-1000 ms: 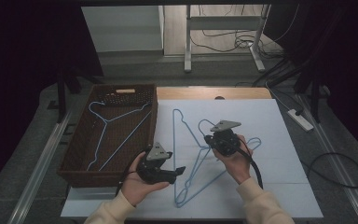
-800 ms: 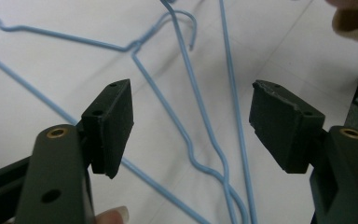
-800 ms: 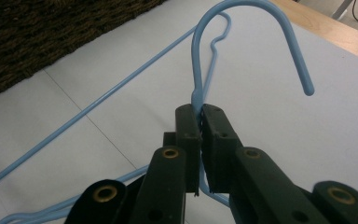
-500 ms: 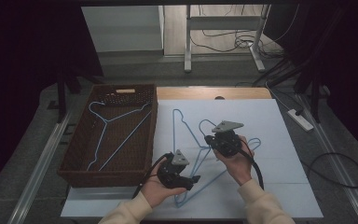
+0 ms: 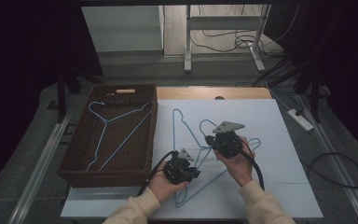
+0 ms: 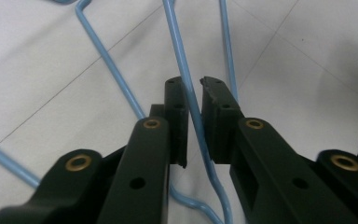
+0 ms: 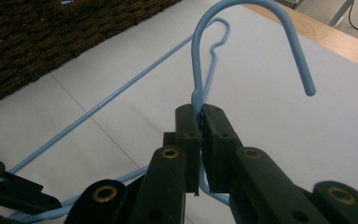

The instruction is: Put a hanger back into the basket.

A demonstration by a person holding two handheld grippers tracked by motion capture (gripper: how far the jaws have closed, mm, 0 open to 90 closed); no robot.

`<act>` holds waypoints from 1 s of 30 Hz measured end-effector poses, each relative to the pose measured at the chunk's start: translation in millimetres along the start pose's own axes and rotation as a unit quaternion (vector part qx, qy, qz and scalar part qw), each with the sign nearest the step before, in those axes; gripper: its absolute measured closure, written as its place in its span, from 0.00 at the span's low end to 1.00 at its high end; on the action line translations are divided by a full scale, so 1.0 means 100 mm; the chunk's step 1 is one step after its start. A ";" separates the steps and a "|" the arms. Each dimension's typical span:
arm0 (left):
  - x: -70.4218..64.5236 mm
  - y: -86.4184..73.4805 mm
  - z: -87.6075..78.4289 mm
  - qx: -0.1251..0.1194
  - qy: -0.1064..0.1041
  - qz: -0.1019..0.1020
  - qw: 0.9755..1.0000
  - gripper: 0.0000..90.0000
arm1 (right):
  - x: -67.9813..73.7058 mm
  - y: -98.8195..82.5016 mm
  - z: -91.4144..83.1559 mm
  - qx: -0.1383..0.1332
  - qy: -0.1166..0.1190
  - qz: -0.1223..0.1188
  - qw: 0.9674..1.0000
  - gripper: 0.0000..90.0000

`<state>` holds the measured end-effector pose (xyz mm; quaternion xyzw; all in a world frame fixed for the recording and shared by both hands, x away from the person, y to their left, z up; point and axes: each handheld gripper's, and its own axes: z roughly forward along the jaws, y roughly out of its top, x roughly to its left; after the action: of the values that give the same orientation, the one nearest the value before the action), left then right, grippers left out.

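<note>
— So, what does the high view give?

— Two blue wire hangers lie tangled on the white sheet [image 5: 279,140] covering the bench, right of a brown woven basket [image 5: 74,158]. A third blue hanger [image 5: 109,135] lies inside that basket. The left tongs [image 5: 193,173] sit at the near middle of the sheet, over a long wire of the near hanger [image 5: 209,179]. The right tongs [image 5: 209,140] sit just beyond and to their right, at the neck of the far hanger [image 5: 182,122], whose long loop runs toward the far edge beside the basket.

— And the left gripper view?

— The left tongs [image 6: 195,93] straddle one wire of the near hanger [image 6: 182,56]. The jaws have just been closing, with that wire between them. A narrow gap still shows on either side of the wire near the tips, so whether the pads already press on it I cannot tell. Other blue wires cross the sheet [image 6: 307,79] beyond.

— The right gripper view?

— The right tongs [image 7: 200,112] are clenched on the far hanger [image 7: 198,60] right at the base of its hook; the hook arches up and over to the right, clear of the sheet [image 7: 270,140]. The basket [image 7: 51,32] fills the far left corner, and the left tongs [image 7: 4,186] poke in at the near left.
</note>
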<state>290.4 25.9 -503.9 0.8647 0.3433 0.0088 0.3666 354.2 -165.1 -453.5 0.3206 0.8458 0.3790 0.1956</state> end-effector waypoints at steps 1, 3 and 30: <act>0.00 0.00 -0.01 -0.002 0.000 -0.002 1.000 0.91 | 0.00 0.00 -0.01 -0.001 0.001 0.000 1.000 0.95; 0.00 0.00 -0.03 -0.007 -0.001 -0.009 1.000 0.92 | -0.01 0.00 -0.05 -0.009 0.003 0.006 1.000 0.95; 0.00 0.12 -0.72 -0.134 -0.046 -0.051 0.989 0.97 | -0.13 -0.39 -1.02 -0.141 0.024 0.040 0.989 0.47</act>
<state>278.4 65.7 -443.4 0.7888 0.3655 -0.0034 0.4942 289.5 -246.8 -417.1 0.3138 0.7748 0.5099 0.2031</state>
